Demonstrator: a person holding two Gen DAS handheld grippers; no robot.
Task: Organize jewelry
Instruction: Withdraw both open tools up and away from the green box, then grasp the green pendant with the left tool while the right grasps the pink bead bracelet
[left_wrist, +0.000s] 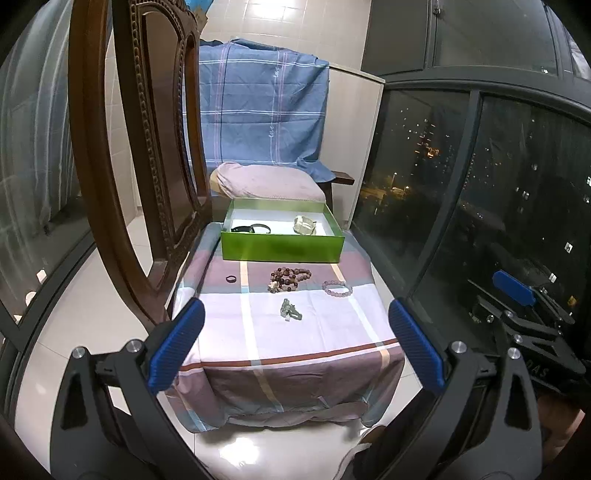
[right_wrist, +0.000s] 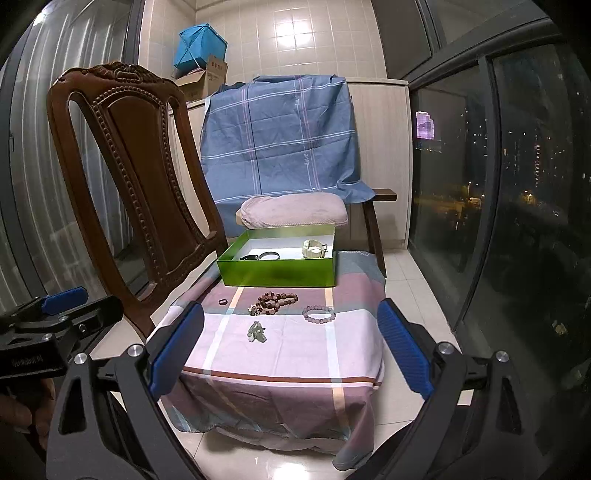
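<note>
Nearest the cameras, the left gripper (left_wrist: 295, 343) hangs with its blue-padded fingers (left_wrist: 176, 345) spread wide and nothing between them, short of the near edge of the checked cloth (left_wrist: 317, 332). The right gripper (right_wrist: 291, 347) stands the same way, jaws wide apart and empty. In the right wrist view the left tool's black body shows at the left edge, with small white lettering too blurred to read surely; a hand (right_wrist: 22, 413) grips it from below. In the left wrist view the right tool's body carries letters that look like "DAS", partly cut off.

On the cloth, closest to its near edge, lies a small pale green pendant (left_wrist: 291, 311). Beyond the pendant sits a heap of brown and cream beads (left_wrist: 289, 279). To the right of the beads is a pale pink bead bracelet (left_wrist: 337, 287), apart from them. To the left of the beads lies a small dark ring (left_wrist: 231, 278), well apart.

Behind the beads stands the open green box (left_wrist: 282, 248) with a white inside. A dark band (left_wrist: 251, 229) lies in its left part and a pale, cream-coloured watch (right_wrist: 314, 248) in its right part.

Left of the box rises a carved wooden chair back (right_wrist: 122, 166). Behind the box lies a pink cushion (right_wrist: 293, 210), then a blue checked sheet (right_wrist: 280, 140) with the small word "love" in white script. Farther back, a cardboard carton (right_wrist: 207, 81) bears print too small to read.
</note>
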